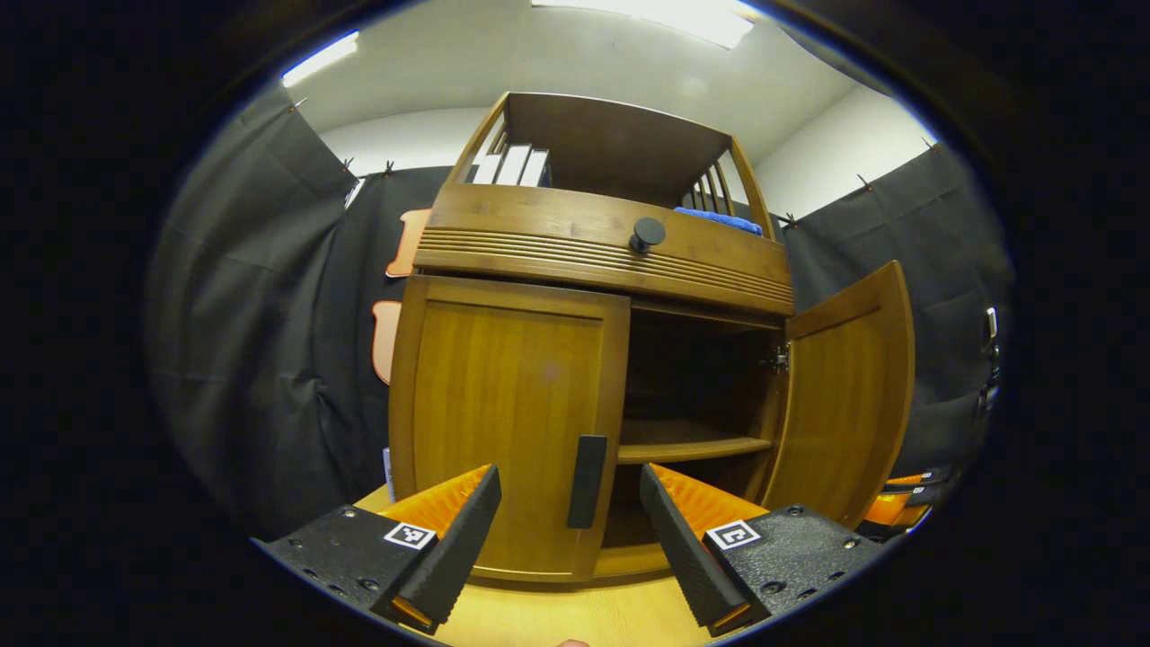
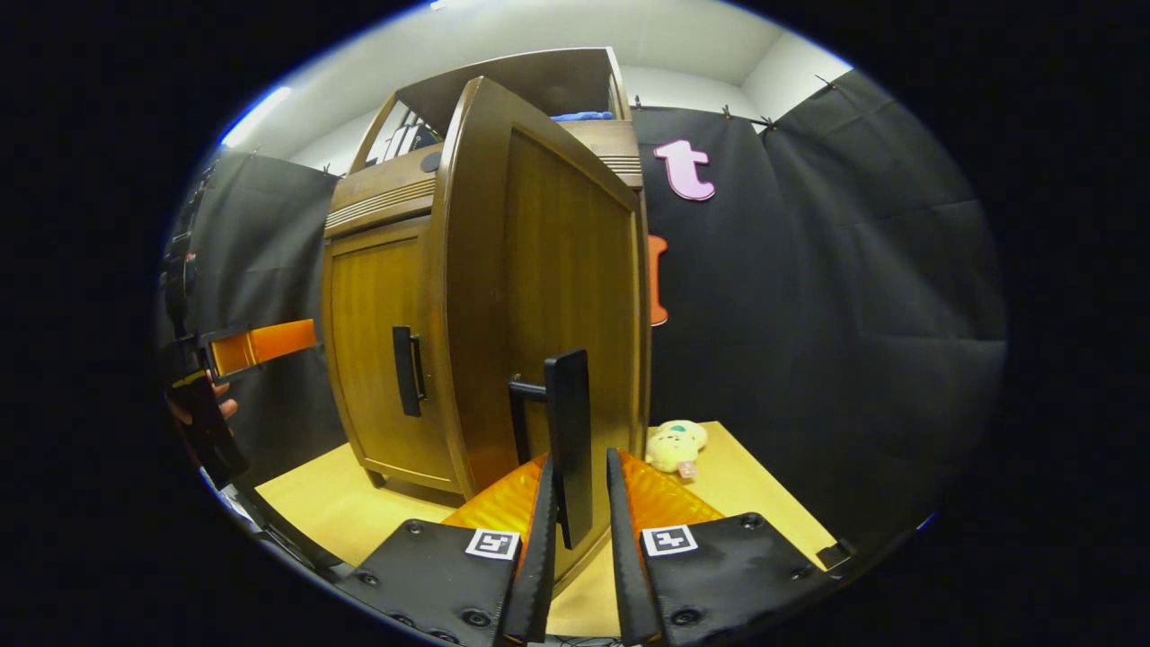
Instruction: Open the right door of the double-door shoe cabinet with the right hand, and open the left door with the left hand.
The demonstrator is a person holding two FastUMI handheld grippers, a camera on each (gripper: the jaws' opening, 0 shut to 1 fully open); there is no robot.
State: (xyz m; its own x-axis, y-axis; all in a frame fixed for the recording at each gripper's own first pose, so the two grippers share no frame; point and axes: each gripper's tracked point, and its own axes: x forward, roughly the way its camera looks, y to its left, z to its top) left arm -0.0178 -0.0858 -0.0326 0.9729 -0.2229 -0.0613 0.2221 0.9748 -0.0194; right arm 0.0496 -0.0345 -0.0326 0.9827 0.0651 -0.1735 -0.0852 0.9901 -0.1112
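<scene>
The shoe cabinet (image 1: pixel 575 359) stands on a pale wooden tabletop (image 1: pixel 557 620), a stiff, solid wooden piece whose two doors swing on side hinges. Its right door (image 1: pixel 849 395) is already swung wide, showing a dark interior with a bare shelf (image 1: pixel 692 445); in the right gripper view this door (image 2: pixel 557 296) stands edge-on, and its dark vertical bar handle (image 2: pixel 570 440) sits between the fingers of the right gripper (image 2: pixel 578 530), which look closed against it from both sides. The left door (image 1: pixel 512 422) is shut, its own dark handle (image 1: pixel 587 481) running upright along the door's inner edge. The left gripper (image 1: pixel 566 539) is near this handle with its fingers spread wide and nothing between them; that handle, being rigid and narrow, looks like the natural place to take hold, and the door should pivot with little force, though smooth finish could let the fingers slide. Above the doors a drawer front carries a round dark knob (image 1: pixel 647 232), and the open top rack holds slim books (image 1: pixel 512 166) and a blue cloth (image 1: pixel 719 220). A small plush toy (image 2: pixel 676 445) lies on the tabletop to the right of the cabinet. Black cloth walls the booth on all sides, under a white ceiling with strip lights.
</scene>
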